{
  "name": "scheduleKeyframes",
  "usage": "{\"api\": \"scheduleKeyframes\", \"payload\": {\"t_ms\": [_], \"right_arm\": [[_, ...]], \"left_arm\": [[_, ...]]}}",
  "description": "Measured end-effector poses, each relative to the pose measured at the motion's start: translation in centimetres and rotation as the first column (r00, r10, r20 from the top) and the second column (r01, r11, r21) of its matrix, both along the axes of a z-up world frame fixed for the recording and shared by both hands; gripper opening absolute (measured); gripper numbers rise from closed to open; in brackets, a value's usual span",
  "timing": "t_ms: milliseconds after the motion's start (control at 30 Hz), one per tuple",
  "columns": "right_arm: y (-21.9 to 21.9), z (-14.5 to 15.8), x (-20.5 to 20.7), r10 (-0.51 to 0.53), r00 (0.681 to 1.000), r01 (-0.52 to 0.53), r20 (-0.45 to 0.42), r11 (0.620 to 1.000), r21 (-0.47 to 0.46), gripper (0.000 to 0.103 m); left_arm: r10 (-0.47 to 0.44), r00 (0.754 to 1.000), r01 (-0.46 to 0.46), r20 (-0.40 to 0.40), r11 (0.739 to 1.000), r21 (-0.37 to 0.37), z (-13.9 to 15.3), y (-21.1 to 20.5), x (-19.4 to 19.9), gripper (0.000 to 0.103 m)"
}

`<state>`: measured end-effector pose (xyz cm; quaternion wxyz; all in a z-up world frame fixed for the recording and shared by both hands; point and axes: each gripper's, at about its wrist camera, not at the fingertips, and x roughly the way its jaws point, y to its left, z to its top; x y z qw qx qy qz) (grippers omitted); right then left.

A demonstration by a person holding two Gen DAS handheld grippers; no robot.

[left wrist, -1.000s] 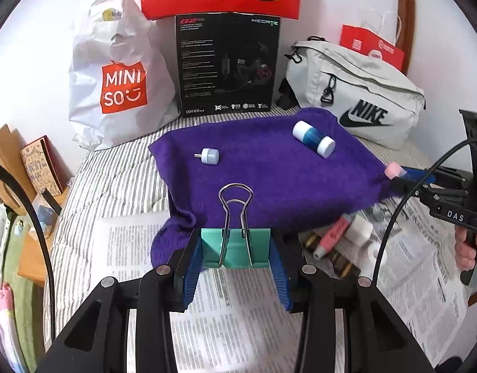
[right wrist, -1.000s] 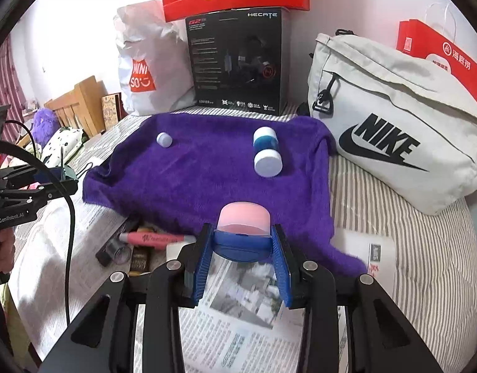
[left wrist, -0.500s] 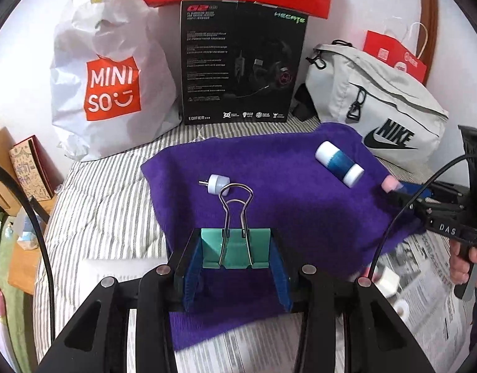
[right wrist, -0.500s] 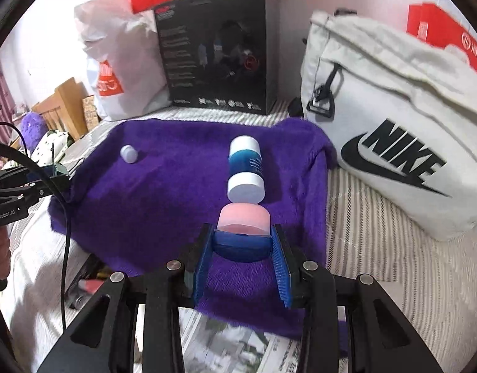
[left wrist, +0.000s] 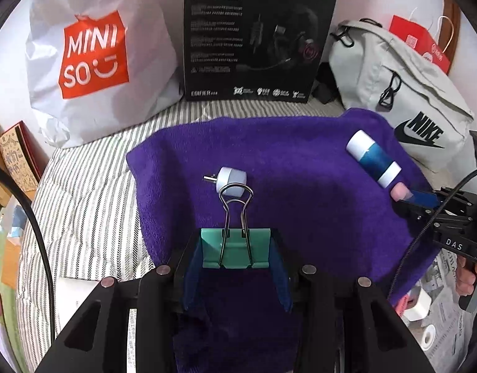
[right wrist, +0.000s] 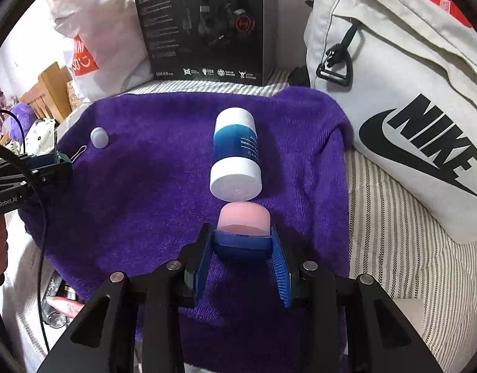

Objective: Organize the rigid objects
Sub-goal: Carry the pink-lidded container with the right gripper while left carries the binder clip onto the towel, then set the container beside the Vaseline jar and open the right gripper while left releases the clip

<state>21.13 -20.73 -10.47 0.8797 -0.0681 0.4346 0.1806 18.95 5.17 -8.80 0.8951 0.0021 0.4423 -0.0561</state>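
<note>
Fuzzy purple towel (left wrist: 300,161) spread over striped bedding (left wrist: 83,186). Left gripper (left wrist: 236,250) clamped narrowly on a teal metal binder clip (left wrist: 235,248), ribbed blue pads against its sides, wire handles looping forward above the towel's near part. Right gripper (right wrist: 242,242) closed on a dark-blue container with a rounded pink cap (right wrist: 244,217), held over the towel just short of a lying cylindrical jar (right wrist: 236,152), blue-banded with white ends. Small pale lavender plug-like piece (left wrist: 231,181) with a metal prong, resting on the towel just beyond the clip's handles.

Left wrist view only: the prong, a glossy white MINISO bag (left wrist: 92,59), newspaper (left wrist: 449,320) at right. Right wrist view only: the jar's printed label and flat end. Both views: matte black headset box (right wrist: 204,28), grey canvas NIKE bag (right wrist: 409,108).
</note>
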Motion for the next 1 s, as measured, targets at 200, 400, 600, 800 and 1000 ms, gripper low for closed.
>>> {"api": "scheduleKeyframes", "payload": {"t_ms": [200, 400, 600, 800, 1000], "right_arm": [[0.3, -0.1, 0.3, 0.004, 1.0, -0.004, 0.007, 1.0, -0.01, 0.037], [0.3, -0.1, 0.4, 0.021, 1.0, -0.021, 0.015, 1.0, -0.018, 0.037], [0.2, -0.1, 0.1, 0.04, 0.999, -0.04, 0.023, 0.999, -0.023, 0.038], [0.1, 0.0, -0.4, 0.048, 0.999, -0.048, 0.011, 0.999, -0.014, 0.048], [-0.1, 0.1, -1.0, 0.04, 0.999, -0.04, 0.003, 0.999, 0.0, 0.05]], "left_arm": [[-0.006, 1.0, 0.006, -0.021, 1.0, 0.023, -0.8, -0.4, 0.6, 0.039], [-0.014, 0.999, 0.015, -0.033, 0.999, 0.05, -1.3, -0.8, 0.8, 0.039], [-0.02, 0.999, 0.022, -0.03, 0.997, 0.07, -1.4, -1.2, 0.6, 0.039], [-0.017, 0.999, 0.02, -0.034, 0.998, 0.068, -1.4, -1.2, 0.5, 0.041], [-0.02, 0.999, 0.023, -0.046, 0.998, 0.066, -1.3, -1.4, 0.1, 0.046]]}}
